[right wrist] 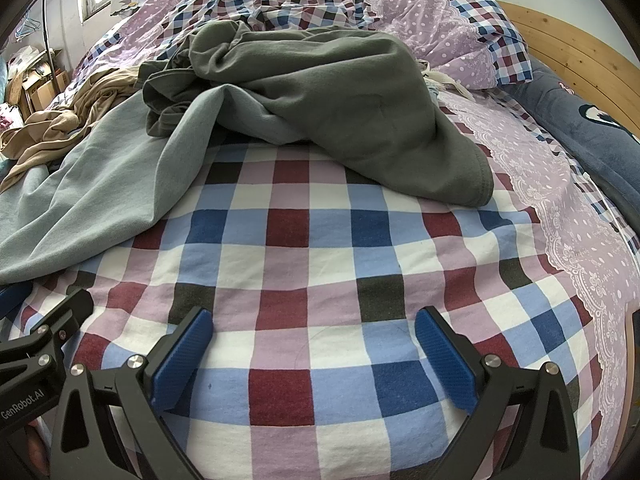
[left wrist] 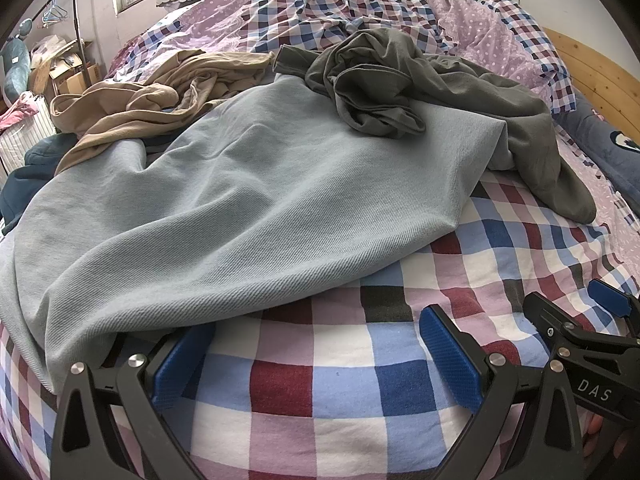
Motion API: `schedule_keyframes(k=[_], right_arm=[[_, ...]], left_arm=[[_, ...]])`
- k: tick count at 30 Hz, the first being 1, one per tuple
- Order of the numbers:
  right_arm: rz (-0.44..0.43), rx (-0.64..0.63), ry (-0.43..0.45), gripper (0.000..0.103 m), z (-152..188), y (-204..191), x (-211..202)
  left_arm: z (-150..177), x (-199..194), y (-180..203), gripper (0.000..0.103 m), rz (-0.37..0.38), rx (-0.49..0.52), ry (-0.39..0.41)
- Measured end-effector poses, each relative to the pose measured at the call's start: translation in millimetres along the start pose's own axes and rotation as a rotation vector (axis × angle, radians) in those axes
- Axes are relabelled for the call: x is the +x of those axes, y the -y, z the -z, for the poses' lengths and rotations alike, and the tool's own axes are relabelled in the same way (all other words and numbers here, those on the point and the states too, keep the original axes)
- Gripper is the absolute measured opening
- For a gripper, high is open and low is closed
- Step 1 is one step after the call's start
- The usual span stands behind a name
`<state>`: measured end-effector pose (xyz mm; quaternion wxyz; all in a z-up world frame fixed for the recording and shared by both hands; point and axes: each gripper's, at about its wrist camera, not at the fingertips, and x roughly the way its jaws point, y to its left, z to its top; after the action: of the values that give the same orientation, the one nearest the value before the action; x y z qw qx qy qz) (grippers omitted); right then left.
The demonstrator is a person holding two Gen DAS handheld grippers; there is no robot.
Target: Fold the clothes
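A heap of clothes lies on a checked bedsheet [left wrist: 320,376]. Largest is a light grey-blue garment [left wrist: 240,208], spread toward me; its edge [right wrist: 80,184] also shows at the left in the right wrist view. A crumpled dark grey garment [left wrist: 380,92] lies on top of it and trails right [right wrist: 340,108]. A tan garment [left wrist: 160,92] is bunched behind at the left. My left gripper [left wrist: 316,356] is open just in front of the grey-blue hem, nothing between its blue pads. My right gripper [right wrist: 312,356] is open over bare sheet, short of the dark grey garment.
A rumpled checked and lilac duvet [left wrist: 320,4] fills the far bed, with a pillow [right wrist: 460,28] and wooden headboard [right wrist: 560,52] at right. A dark blue blanket [right wrist: 592,132] lies along the right edge. Boxes [left wrist: 68,72] and a clothes rack [left wrist: 76,20] stand beyond at left.
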<state>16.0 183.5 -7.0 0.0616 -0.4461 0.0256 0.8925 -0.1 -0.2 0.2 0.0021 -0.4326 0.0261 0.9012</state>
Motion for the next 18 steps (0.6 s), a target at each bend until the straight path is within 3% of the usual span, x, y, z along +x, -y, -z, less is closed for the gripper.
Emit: schedule_keyframes(k=[18], right_arm=[[0.001, 0.0, -0.002, 0.103, -0.3, -0.2, 2.6]], left_arm=[[0.2, -4.2, -0.1, 0.103, -0.02, 0.006, -0.003]])
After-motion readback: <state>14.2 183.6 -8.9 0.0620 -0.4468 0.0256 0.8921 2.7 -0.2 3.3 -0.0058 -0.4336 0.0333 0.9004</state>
